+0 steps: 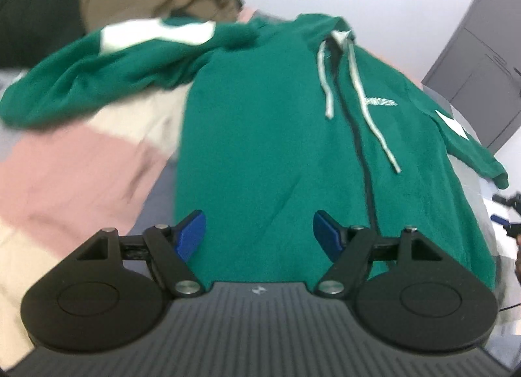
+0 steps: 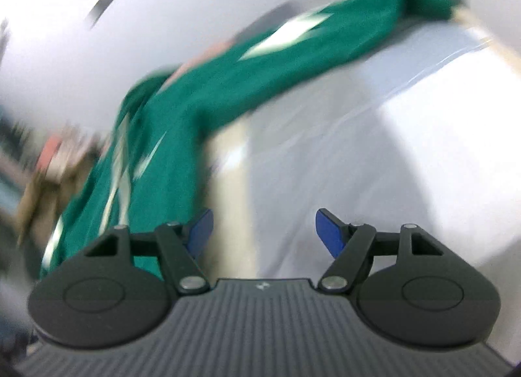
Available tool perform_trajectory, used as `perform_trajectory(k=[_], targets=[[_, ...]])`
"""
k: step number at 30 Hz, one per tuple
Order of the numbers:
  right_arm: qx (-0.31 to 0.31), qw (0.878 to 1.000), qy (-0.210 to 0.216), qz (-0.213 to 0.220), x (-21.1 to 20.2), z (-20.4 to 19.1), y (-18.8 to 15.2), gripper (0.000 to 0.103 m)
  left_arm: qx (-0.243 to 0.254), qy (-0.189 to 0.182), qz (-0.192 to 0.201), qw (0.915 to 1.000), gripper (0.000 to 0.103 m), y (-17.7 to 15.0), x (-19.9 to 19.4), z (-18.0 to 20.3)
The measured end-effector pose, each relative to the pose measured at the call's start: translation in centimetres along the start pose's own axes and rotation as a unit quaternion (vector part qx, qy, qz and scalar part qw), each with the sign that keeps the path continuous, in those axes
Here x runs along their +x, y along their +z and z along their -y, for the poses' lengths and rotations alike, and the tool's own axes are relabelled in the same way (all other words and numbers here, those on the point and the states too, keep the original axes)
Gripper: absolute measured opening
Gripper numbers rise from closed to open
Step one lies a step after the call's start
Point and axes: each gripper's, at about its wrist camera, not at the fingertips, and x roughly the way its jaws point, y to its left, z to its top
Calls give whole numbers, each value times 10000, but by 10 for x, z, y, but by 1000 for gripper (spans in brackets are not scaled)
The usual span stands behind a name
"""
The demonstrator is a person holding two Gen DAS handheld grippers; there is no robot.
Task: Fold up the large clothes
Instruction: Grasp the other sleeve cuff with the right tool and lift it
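A large green fleece hoodie (image 1: 276,136) with white drawstrings (image 1: 358,84) is seen spread front-up over a bed covered in a pink and cream blanket (image 1: 75,165), its body laid flat and both sleeves flung outward. The left gripper (image 1: 259,233) is held over the hem with its blue pads released and wide apart, nothing caught between them. The right gripper (image 2: 263,230) is likewise spread and empty, pointed past the garment's edge toward a pale sheeted surface (image 2: 374,149); that view is heavily blurred. The laying-out step is judged finished, and the fold itself not yet begun. Next, a sleeve is likely to be pinched near its cuff and carried across the chest, which calls for a clean grip on one layer only. A small white logo (image 1: 381,103) is stitched on the chest, but its lettering cannot be read; a white patch (image 1: 452,123) is borne on one sleeve.
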Motion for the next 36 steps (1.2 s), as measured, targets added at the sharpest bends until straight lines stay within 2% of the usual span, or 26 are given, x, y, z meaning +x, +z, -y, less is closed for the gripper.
perform_trajectory(k=[3, 8, 12, 17, 20, 21, 22, 23, 24, 28, 30, 34, 36], targets=[[507, 9965, -251, 621, 25, 24, 26, 73, 207, 33, 180, 9996, 77, 6, 24, 28], [933, 9846, -400, 1420, 71, 60, 64, 73, 617, 238, 83, 9978, 77, 7, 71, 56], [1110, 9742, -361, 1934, 105, 81, 93, 71, 538, 212, -140, 9982, 77, 11, 111, 64], [1314, 9595, -326, 2471, 131, 102, 131, 68, 453, 326, -171, 9983, 77, 26, 133, 65], [1422, 9517, -549, 2666, 142, 113, 154, 62, 264, 341, -228, 9988, 77, 39, 145, 63], [1487, 9487, -627, 2720, 145, 118, 161, 50, 214, 346, -232, 9989, 77, 43, 148, 63], [1538, 9459, -767, 2751, 148, 122, 168, 43, 180, 376, -224, 9989, 77, 47, 151, 62], [1547, 9451, -938, 2721, 152, 124, 174, 29, 168, 402, -215, 9988, 77, 50, 154, 62], [1485, 9462, -1077, 2665, 156, 125, 180, 19, 173, 433, -210, 9987, 77, 52, 157, 63], [873, 9456, -1476, 2766, 160, 117, 203, 12, 338, 587, -232, 9974, 77, 56, 171, 66], [803, 9407, -1639, 2858, 158, 113, 210, 12, 545, 555, -226, 9967, 77, 55, 179, 68], [312, 9367, -1758, 3010, 155, 94, 219, 12, 874, 601, -71, 9943, 78, 53, 189, 67], [145, 9345, -1723, 3111, 148, 77, 218, 12, 843, 590, -7, 9947, 78, 55, 188, 66]])
